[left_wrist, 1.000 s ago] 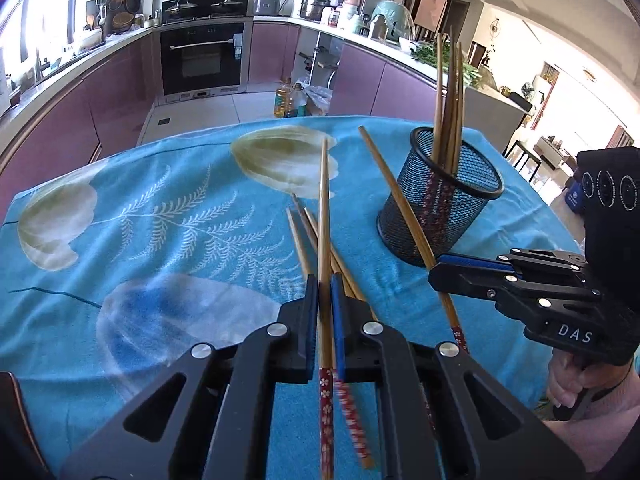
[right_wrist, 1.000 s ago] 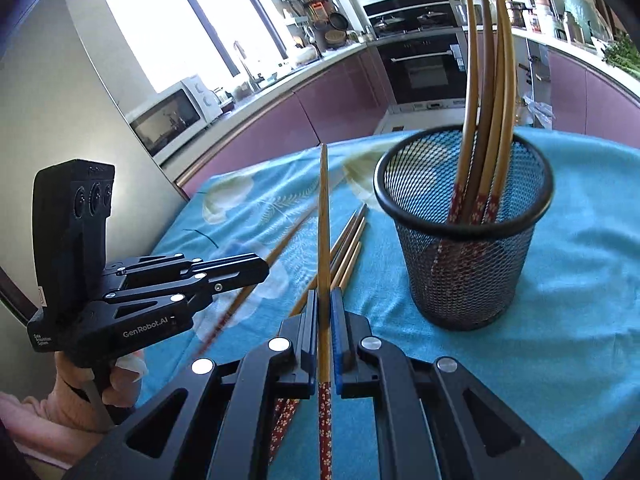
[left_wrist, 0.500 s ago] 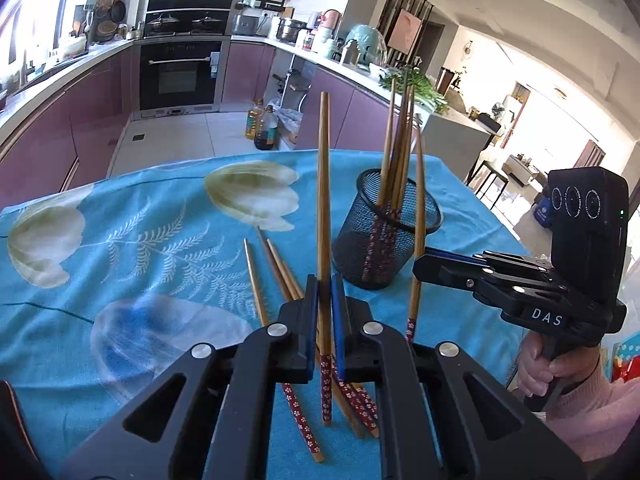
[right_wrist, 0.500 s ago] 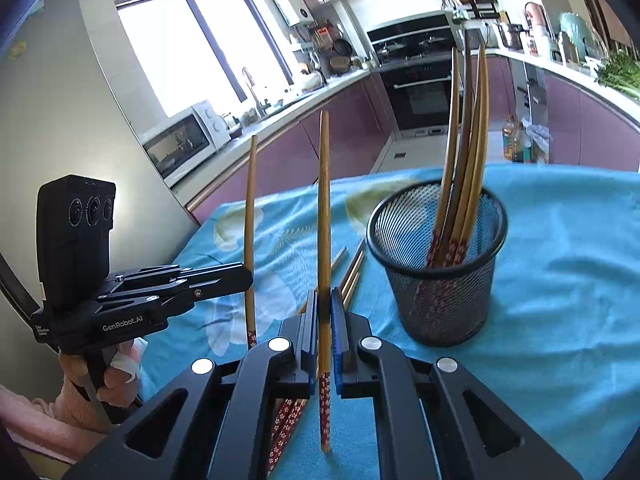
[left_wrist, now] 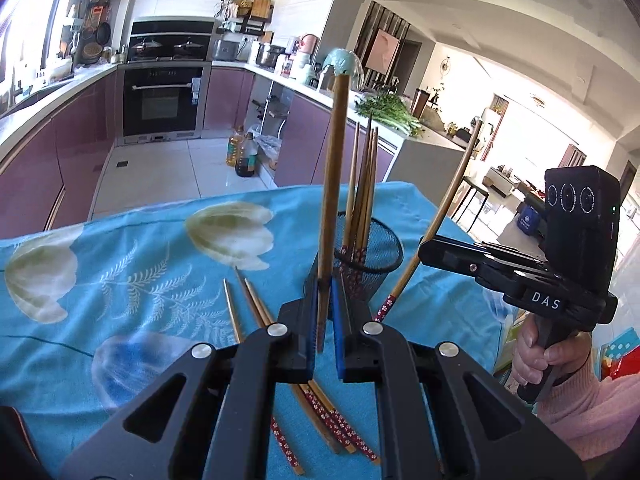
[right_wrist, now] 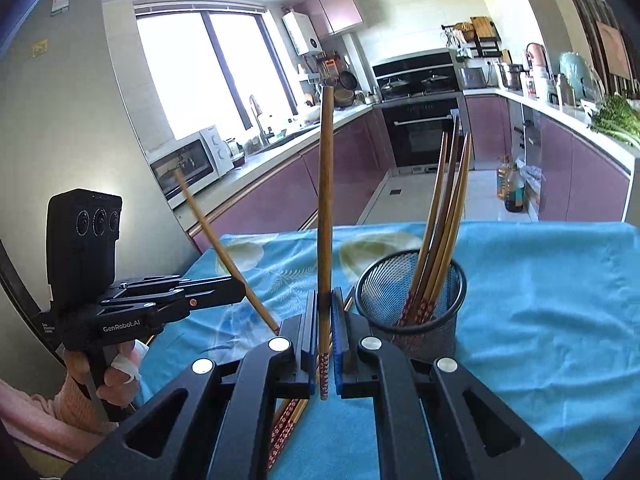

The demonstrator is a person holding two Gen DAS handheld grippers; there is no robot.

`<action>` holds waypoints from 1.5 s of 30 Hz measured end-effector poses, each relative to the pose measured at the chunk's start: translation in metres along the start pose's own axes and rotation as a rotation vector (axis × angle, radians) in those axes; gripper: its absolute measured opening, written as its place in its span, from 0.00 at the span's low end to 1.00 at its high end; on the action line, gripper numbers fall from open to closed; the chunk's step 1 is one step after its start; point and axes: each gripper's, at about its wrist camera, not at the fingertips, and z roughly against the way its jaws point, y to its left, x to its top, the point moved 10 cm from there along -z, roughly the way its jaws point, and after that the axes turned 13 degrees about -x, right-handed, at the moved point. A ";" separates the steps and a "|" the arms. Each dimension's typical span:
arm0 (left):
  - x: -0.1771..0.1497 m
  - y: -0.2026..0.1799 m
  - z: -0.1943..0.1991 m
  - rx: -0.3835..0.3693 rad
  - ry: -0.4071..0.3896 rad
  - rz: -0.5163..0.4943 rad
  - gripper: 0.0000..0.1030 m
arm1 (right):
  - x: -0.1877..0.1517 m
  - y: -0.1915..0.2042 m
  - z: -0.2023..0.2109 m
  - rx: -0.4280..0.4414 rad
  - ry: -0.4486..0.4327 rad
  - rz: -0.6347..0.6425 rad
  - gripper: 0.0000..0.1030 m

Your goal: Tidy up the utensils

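- Left tool (left_wrist: pixel 325 312) is clamped tight on one chopstick (left_wrist: pixel 331 184), which stands nearly upright between the blue pads with its lower end poking out just below them.
- Right tool (right_wrist: pixel 325 320) has the same deal: squeezed onto its own chopstick (right_wrist: pixel 325 216), red flower-patterned end hanging under the pads, plain wooden end up top.
- From each camera the other tool's stick looks tilted; both are off the table (left_wrist: pixel 120 264).
- The black mesh cup (right_wrist: pixel 412 304) sits just beyond and to the right of both tools, with a handful of chopsticks already leaning inside.
- A few more chopsticks (left_wrist: pixel 256 312) lie loose on the blue floral cloth, right under the left tool.
- Their patterned ends are partly hidden by the tool bodies, so I can't count them for sure.
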 end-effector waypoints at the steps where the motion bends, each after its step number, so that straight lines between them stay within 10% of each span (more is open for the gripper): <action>1: 0.004 -0.002 0.001 -0.003 -0.005 -0.006 0.07 | 0.003 -0.001 0.002 0.002 -0.007 0.000 0.05; 45: 0.100 -0.053 -0.015 -0.037 -0.105 -0.158 0.07 | 0.065 -0.034 0.004 -0.078 -0.142 0.002 0.05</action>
